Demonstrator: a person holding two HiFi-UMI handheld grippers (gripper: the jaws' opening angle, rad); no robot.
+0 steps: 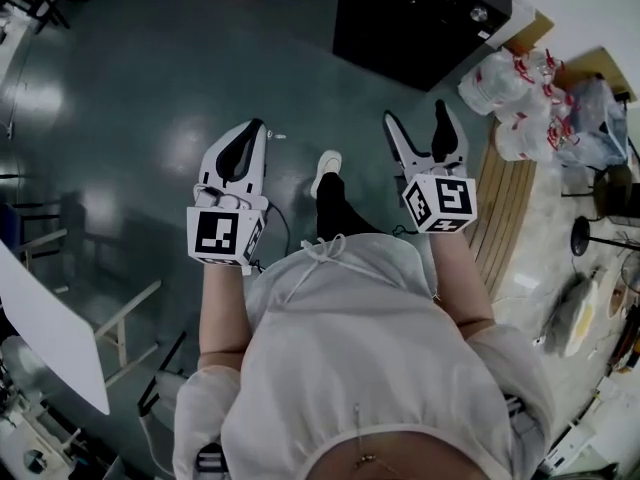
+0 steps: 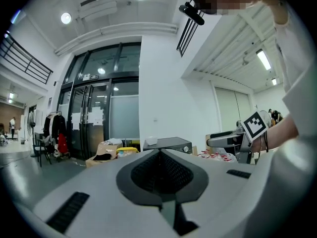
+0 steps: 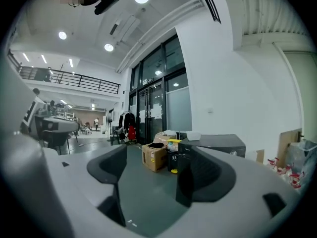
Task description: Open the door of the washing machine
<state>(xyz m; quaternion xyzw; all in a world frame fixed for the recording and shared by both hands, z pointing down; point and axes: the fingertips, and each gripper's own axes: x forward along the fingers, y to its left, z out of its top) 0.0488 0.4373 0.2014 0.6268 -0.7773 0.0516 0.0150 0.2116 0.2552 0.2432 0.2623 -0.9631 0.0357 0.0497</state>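
Note:
The washing machine (image 1: pixel 420 13) is a dark box with a round knob, standing on the floor ahead and slightly right of me. It also shows in the distance in the left gripper view (image 2: pixel 168 144) and the right gripper view (image 3: pixel 215 144). Its door faces away from these views and I cannot see it. My left gripper (image 1: pixel 258 126) is held out level with its jaws together and nothing between them (image 2: pixel 159 151). My right gripper (image 1: pixel 416 116) stands open and empty (image 3: pixel 156 152), well short of the machine. The right gripper also appears beside the left one (image 2: pixel 233 140).
Shrink-wrapped packs of water bottles (image 1: pixel 515 98) lie on a wooden pallet (image 1: pixel 510 203) right of the machine. A cardboard box (image 3: pixel 153 156) and a small bin sit left of it. A white board (image 1: pixel 50 328) leans at my left. Glass doors (image 2: pixel 94 118) stand beyond.

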